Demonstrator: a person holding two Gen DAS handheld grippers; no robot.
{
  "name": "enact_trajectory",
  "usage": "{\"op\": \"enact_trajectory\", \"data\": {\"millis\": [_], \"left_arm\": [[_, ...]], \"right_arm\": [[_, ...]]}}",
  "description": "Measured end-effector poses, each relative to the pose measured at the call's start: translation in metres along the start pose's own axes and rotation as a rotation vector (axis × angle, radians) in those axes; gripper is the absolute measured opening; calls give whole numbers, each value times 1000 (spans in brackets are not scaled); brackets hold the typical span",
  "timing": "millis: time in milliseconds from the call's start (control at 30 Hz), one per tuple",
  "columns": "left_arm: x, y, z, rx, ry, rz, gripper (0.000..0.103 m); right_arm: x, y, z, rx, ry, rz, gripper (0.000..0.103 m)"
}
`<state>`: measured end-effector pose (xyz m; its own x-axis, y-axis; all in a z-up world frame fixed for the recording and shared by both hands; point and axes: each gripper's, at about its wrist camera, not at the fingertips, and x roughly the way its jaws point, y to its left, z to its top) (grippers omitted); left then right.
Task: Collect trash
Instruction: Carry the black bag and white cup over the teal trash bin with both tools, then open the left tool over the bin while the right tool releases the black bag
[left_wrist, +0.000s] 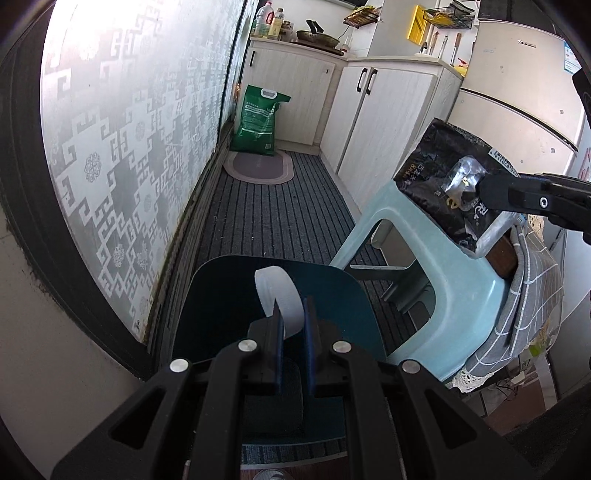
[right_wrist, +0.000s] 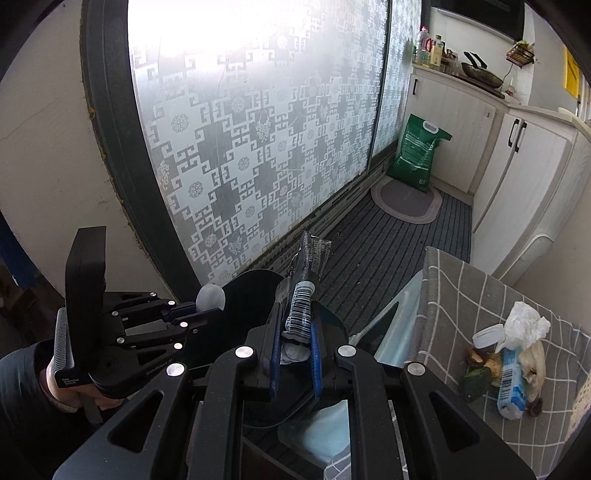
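Two grippers each hold one piece of trash above a dark bin (left_wrist: 229, 295) that stands on the striped floor mat (left_wrist: 280, 206) beside the patterned glass door (left_wrist: 122, 147). Nothing can be made out inside the bin; its interior reads only as dark. The left gripper (left_wrist: 293, 317) is clamped on a white cap (left_wrist: 279, 295), a ring standing on edge between the pads over the bin's mouth. The right gripper (right_wrist: 295, 332) is closed on a black wrapper (right_wrist: 306, 280), pinched near its lower end; its long axis runs straight out from the fingers, away from the camera toward the glass door, barcode facing the lens. To the right, a grey checked cloth (right_wrist: 461, 295) carries a small heap: a white tissue (right_wrist: 526, 325), another cap (right_wrist: 487, 336), a blue-and-white packet (right_wrist: 511, 387) and food scraps (right_wrist: 480, 365). A pale blue stool (left_wrist: 424, 273) stands next to the bin.
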<state>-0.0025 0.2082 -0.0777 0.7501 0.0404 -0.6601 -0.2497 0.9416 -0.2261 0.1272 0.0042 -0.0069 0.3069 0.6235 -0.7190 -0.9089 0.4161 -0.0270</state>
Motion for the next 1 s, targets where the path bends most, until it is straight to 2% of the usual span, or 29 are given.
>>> {"op": "enact_trajectory", "data": {"millis": [300,467,533,567,600,667,833,1000], "left_arm": [[36,6,-14,-18,124,17,11],[57,8,-24,-24,218,19,11],[60,10,-26,-32,234,27,12],[60,11,-26,-35,238,29,16],[59,11,-27,-38,238,31,25],[54,12,-26,-38,223,35,28],[41,13,-23,-38,180,48,28],[14,13,-17,-39,83,60,22]], "right_arm": [[29,13,-4,-32,78,-7,13],[48,14,-8,-42,138,-17,13],[55,16,-10,-52,160,-21,13],[59,17,-11,-55,171,-22,13],[62,19,-12,-59,183,-22,13],[68,21,-15,-68,202,-23,13],[80,28,-18,-81,232,-18,13],[93,32,-18,-70,259,8,13]]}}
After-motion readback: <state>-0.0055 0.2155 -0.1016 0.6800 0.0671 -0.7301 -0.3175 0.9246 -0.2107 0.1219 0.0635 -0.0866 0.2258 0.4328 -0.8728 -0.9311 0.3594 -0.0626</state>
